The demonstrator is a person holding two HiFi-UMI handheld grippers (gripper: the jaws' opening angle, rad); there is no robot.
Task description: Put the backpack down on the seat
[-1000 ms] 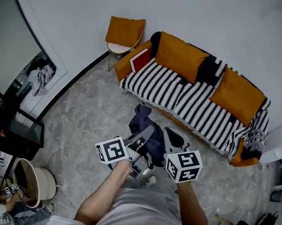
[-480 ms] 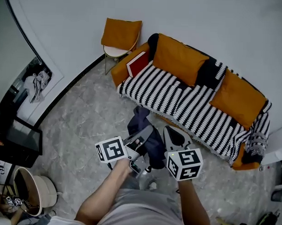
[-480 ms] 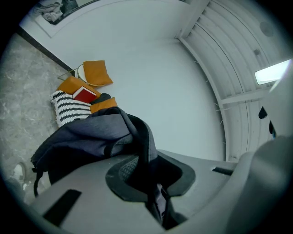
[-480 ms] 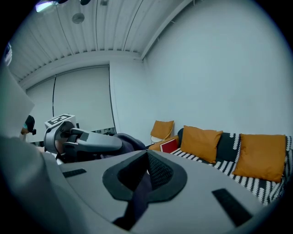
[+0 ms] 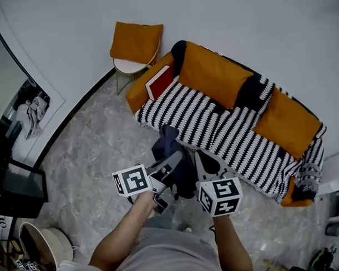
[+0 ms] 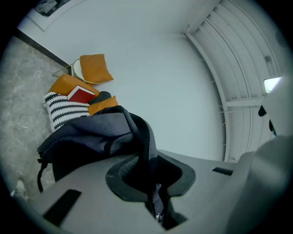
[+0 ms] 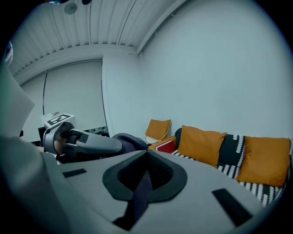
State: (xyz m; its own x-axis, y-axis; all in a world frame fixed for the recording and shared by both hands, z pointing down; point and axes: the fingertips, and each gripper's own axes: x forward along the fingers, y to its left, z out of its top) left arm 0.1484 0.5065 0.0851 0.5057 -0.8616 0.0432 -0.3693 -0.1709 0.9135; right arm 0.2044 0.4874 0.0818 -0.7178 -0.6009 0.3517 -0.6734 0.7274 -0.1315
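A dark navy backpack [image 5: 170, 154] hangs over the grey floor, just in front of the sofa [image 5: 225, 128] with its black-and-white striped throw. My left gripper [image 5: 169, 164] is shut on a backpack strap [image 6: 153, 201], and the bag's bulk [image 6: 87, 137] hangs beyond the jaws. My right gripper [image 5: 206, 162] is shut on another dark strap [image 7: 137, 196] that runs up between its pads. Both grippers sit side by side, about a hand's width apart, short of the sofa's front edge. The striped seat lies bare between the orange cushions [image 5: 213, 72].
A red book [image 5: 159, 82] leans at the sofa's left end. A chair with an orange cushion [image 5: 134, 45] stands left of the sofa. Along the left wall are a framed picture [image 5: 28, 113], a black table [image 5: 18, 188] and a pale basket [image 5: 46, 244].
The view has drifted toward the sofa: its left end now sits lower and nearer the grippers, and the basket has slid toward the bottom corner. Both grippers still hold the backpack.
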